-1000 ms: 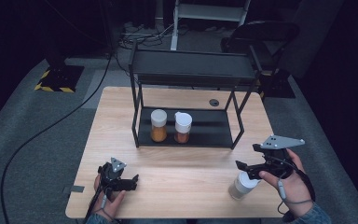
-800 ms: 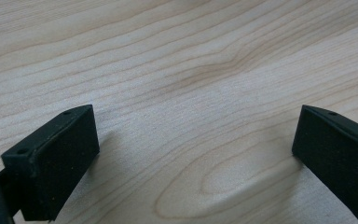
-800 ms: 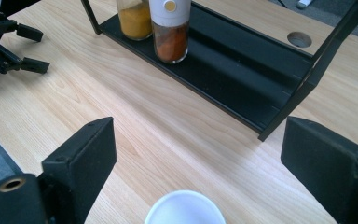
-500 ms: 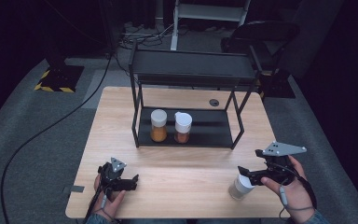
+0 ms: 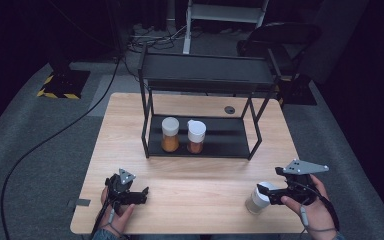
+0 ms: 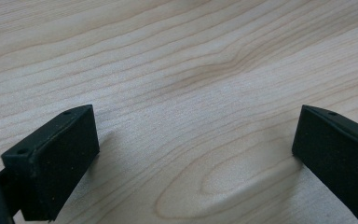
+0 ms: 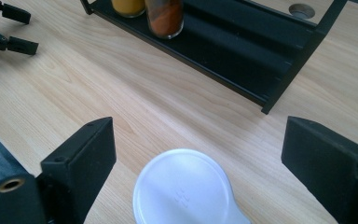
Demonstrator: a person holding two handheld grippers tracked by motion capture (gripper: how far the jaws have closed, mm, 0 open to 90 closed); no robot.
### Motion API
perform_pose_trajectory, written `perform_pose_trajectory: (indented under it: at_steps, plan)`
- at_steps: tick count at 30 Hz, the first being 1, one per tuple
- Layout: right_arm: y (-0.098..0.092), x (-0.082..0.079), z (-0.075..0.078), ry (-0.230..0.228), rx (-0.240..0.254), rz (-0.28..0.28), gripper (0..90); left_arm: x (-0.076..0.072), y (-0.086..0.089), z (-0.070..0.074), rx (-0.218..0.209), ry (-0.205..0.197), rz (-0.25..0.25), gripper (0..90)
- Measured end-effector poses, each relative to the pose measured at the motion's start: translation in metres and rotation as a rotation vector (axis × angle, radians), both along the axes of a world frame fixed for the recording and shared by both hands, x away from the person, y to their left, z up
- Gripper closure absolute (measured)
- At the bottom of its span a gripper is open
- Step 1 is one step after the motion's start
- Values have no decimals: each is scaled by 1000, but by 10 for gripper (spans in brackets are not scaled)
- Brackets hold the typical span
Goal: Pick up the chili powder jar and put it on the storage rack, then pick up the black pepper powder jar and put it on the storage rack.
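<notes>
Lower now, the right gripper (image 5: 268,192) has dropped toward the near table (image 5: 200,195) edge; 2 jars wait in the rack (image 5: 200,142). Jaws wide around a 3rd jar (image 7: 186,189) — a bump could tip it. Left gripper (image 5: 135,195) sits wide, empty.

Three spice jars: two on the rack (image 5: 200,145), orange (image 5: 170,134) and reddish (image 5: 196,136), one (image 5: 256,199) on the tabletop (image 5: 190,185). Two tongs: left (image 5: 139,195), right (image 5: 267,192).

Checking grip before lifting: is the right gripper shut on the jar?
Open: the right gripper's jaws stand apart from the jar's white lid.
</notes>
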State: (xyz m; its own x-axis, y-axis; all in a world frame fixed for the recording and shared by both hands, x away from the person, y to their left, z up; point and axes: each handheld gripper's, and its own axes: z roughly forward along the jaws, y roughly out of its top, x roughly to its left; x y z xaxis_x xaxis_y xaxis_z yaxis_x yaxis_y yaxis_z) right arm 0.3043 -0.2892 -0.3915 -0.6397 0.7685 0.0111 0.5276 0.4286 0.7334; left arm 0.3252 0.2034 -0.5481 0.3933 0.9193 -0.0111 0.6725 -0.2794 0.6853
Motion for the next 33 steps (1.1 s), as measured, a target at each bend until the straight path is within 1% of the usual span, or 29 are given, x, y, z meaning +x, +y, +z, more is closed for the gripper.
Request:
perform_pose_trajectory:
  at_steps: [9,18,25,29,33]
  plan:
    - [-4,-7,-15,2,21,-2,100,0,0,0,0,-1,0,4]
    - [-6,-10,-33,31,47,-3,99,0,0,0,0,-1,-1,4]
    - [-8,-11,-45,43,47,-14,99,0,0,0,0,-1,-1,4]
    - [-7,-12,-50,32,22,-21,99,0,0,0,0,-1,-1,4]
    - [-7,-12,-56,43,26,-28,99,0,0,0,0,-1,0,4]
